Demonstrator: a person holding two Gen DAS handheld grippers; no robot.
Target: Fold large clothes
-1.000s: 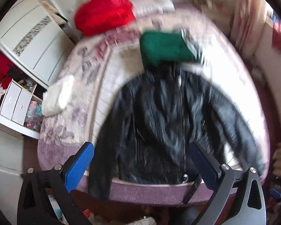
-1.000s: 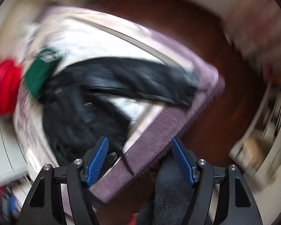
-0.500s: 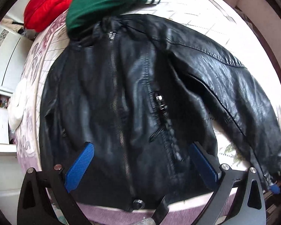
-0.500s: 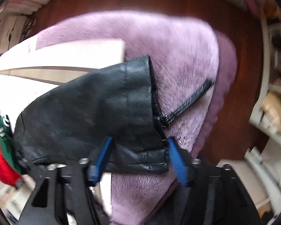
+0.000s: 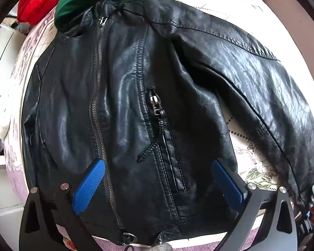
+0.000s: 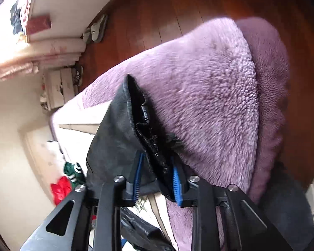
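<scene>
While left fingers (image 5: 95, 179) spread wide over the jacket (image 5: 136, 104), right fingers (image 6: 175, 183) pinch its cuff (image 6: 136, 133).

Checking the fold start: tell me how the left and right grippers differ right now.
The left gripper has its jaws spread wide, hovering over the black leather jacket body; the right gripper has its jaws shut on the jacket's sleeve cuff. The left holds nothing; the right grips leather. Both have blue pads.

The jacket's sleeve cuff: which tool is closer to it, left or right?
Right. The right tool is shut on the sleeve cuff, pinching it between its fingers. The left tool is open over the jacket's front near the hem, away from that cuff.
</scene>
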